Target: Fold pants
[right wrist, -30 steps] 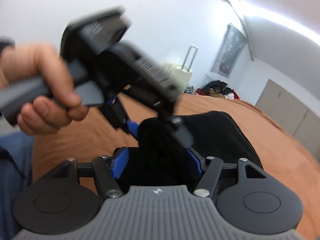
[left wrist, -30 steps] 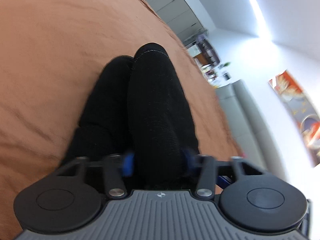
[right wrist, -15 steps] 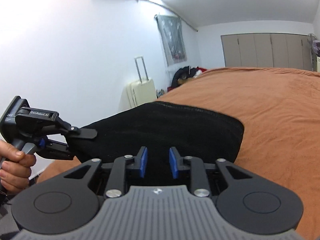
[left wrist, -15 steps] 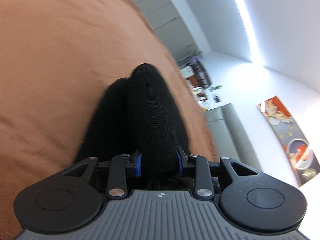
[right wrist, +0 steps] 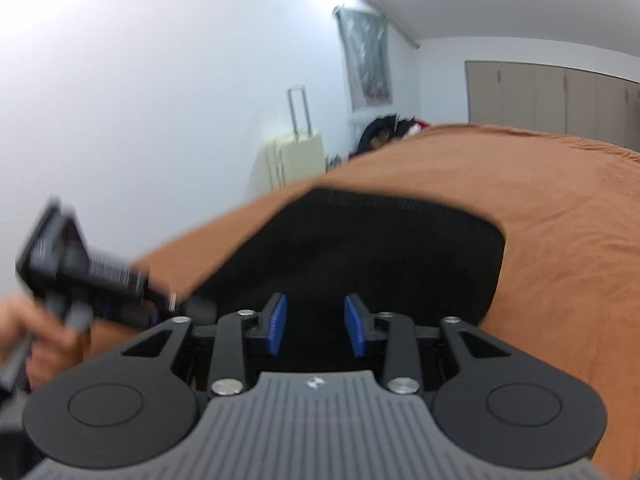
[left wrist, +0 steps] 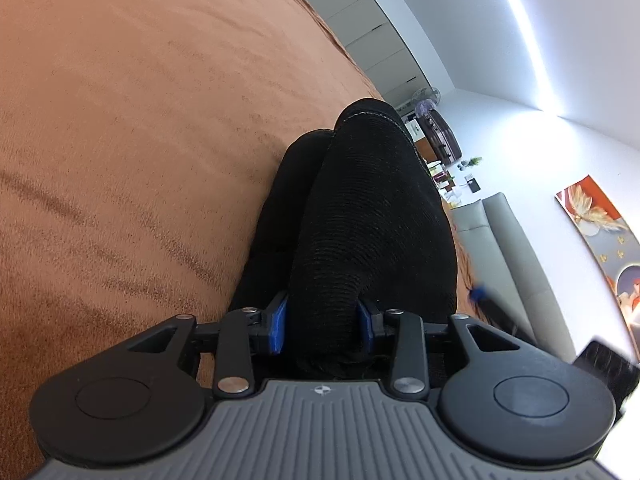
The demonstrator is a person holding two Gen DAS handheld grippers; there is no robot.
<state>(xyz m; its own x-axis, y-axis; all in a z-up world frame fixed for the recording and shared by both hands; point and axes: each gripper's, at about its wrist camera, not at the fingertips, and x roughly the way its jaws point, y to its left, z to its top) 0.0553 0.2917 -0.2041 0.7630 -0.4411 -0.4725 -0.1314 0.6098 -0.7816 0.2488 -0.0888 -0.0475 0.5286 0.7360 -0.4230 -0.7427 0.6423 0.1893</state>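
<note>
At the bottom middle of the left wrist view my left gripper point(left wrist: 322, 330) has a thick roll of the black pants point(left wrist: 360, 216) between its blue pads. The jaws have just been opening a little, yet the cloth still fills the gap and bulges over it, so I judge that I am holding it. In the right wrist view my right gripper point(right wrist: 316, 326) stands at the bottom middle with a narrow gap, and its jaws also have just been opening. There is dark cloth behind them, but the pads do not seem to press on anything.

Further up, the pants point(right wrist: 360, 256) lie as a flat folded panel in the middle of the frame, on the orange blanket point(right wrist: 560, 220).

I think the risk is here: if my left pads loosen more while I carry the roll, it can slip out and the fold opens. Also the other gripper point(right wrist: 80, 276) at the left edge is near, and we may collide
</note>
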